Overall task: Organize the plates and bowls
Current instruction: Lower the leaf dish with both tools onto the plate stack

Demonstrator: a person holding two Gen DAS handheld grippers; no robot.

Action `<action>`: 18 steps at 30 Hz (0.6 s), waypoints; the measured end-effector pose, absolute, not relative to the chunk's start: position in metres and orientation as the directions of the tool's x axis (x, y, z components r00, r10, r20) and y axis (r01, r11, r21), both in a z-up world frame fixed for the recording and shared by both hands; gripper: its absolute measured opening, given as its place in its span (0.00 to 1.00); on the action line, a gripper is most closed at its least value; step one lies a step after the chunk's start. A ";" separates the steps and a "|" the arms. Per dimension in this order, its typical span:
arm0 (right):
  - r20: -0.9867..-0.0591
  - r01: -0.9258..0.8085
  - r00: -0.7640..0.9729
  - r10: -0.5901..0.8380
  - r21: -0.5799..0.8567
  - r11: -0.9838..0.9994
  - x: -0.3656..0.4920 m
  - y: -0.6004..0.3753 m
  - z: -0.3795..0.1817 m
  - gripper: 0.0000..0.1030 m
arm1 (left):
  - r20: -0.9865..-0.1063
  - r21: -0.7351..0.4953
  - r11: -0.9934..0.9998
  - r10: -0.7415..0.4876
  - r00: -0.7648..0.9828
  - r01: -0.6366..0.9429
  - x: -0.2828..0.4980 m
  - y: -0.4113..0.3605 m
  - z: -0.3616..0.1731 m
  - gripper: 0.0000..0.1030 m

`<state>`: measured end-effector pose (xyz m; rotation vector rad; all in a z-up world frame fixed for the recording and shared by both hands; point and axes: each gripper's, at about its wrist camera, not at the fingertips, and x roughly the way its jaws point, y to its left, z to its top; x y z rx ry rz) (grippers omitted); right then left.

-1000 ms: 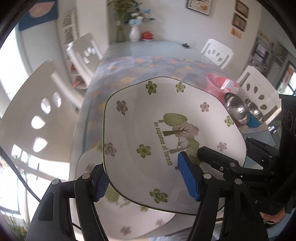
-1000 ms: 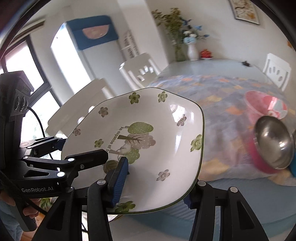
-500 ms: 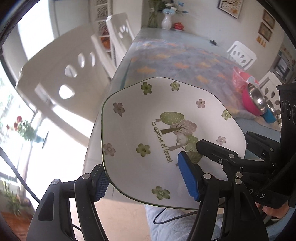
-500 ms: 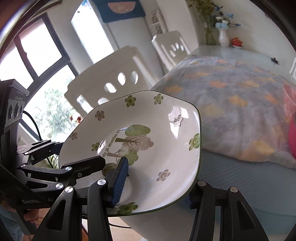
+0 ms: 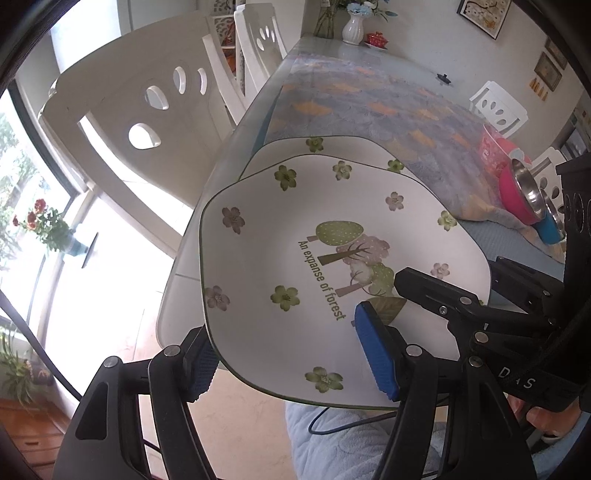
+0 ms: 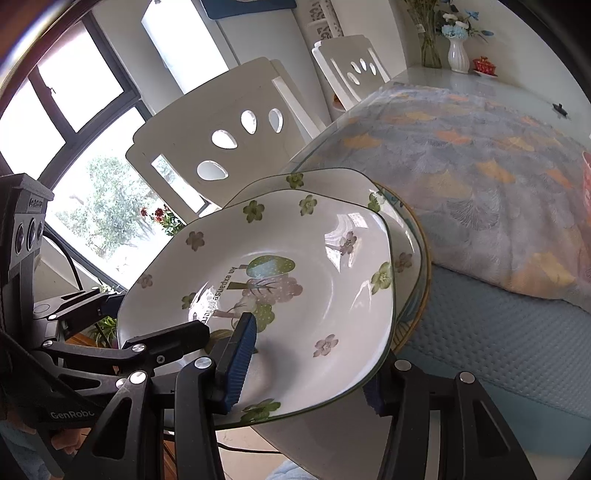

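- Sunlit and cluttered with white chairs (image 5: 122,110), the dining room is framing a long worktop (image 6: 491,332) that is wearing a patterned cloth (image 5: 369,107) under glass, with a vase (image 5: 351,27) standing at its far end.
- Both tongs are gripping one flowered plate (image 5: 295,236): the left tongs (image 5: 291,354) are pinching its near-left rim and the right tongs (image 6: 306,365) are pinching the rim on the other side, each with one blue pad on the printed face and one under the edge.
- That plate is hanging in the air at the near corner of the worktop, just above a second matching plate (image 5: 295,146) that is lying there; whether the two are touching yet I cannot tell.
- Under the lower plate something with a tan rim (image 6: 421,236) is peeking out in the right view; what it is I cannot tell.
- Its face is pointing up and tilting slightly toward the cameras; it is roughly as wide as long, and the printed words are running from the far edge toward the near edge.
- Risk: the stack is sitting close to the worktop's corner, so a plate set down off-centre is likely to overhang or tip off the edge.
- Risk: letting go from any height, or one side before the other, is likely to knock china on china and chip a rim.
- Risk: glazed rims are slippery, so uneven pressure from the pads could be letting the plate slide or twist.
- Bowls (image 5: 532,192) are waiting well apart at the right of the worktop.
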<state>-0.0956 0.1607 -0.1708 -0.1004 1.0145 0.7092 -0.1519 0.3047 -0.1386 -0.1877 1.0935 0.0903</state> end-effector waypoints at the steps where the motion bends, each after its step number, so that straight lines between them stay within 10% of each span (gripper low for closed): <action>1: -0.807 -0.584 0.323 0.495 0.241 0.775 -0.095 0.161 -0.172 0.49 | -0.889 -0.104 0.981 -0.017 0.458 -0.164 -0.152 0.305 -0.139 0.64; 18: -0.836 -0.569 0.272 0.476 0.259 0.780 -0.087 0.161 -0.173 0.49 | -0.889 -0.184 0.962 -0.076 0.451 -0.201 -0.150 0.313 -0.143 0.64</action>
